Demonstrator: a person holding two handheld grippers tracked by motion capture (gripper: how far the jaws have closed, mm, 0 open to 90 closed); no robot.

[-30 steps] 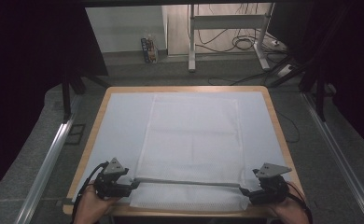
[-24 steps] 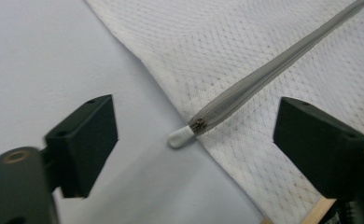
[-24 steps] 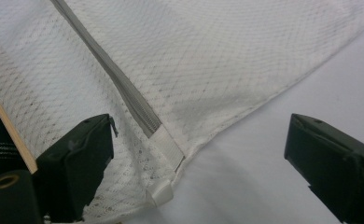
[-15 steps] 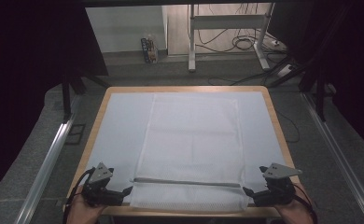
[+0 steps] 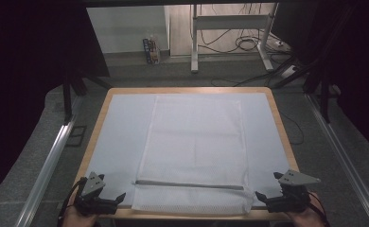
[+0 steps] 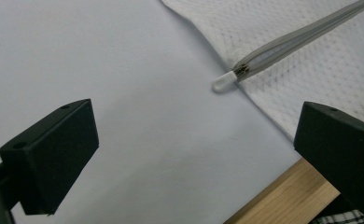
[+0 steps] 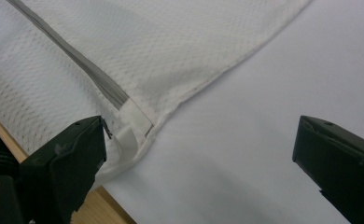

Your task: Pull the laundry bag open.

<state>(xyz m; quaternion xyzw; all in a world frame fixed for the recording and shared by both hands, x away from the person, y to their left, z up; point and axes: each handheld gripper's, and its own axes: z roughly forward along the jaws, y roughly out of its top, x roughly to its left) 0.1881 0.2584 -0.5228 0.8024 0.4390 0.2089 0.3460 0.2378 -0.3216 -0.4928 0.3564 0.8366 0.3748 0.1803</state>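
A white mesh bag (image 5: 194, 146) lies flat on the pale mat, its grey zipper (image 5: 187, 185) running across near the front edge. My left gripper (image 5: 119, 199) rests at the front left corner, just left of the bag, and its jaws have just been opening with nothing between them. In the left gripper view the gripper (image 6: 196, 149) faces the zipper's pull (image 6: 224, 83) from a short way off. My right gripper (image 5: 261, 198) sits at the front right, its jaws also just opened and clear of the bag. In the right gripper view the bag's corner tab (image 7: 136, 114) lies beside one of the fingers (image 7: 73, 158).
The wooden table rim (image 5: 182, 215) runs along the front under both grippers. Metal rails (image 5: 50, 163) flank the table on the floor. Behind it stand a desk frame (image 5: 194, 42), loose cables (image 5: 249, 45) and a small box (image 5: 150, 49).
Both grippers have let go of the zipper's ends, opened wide, and drawn outward and back toward the front edge. The bag now lies flat on the mat.
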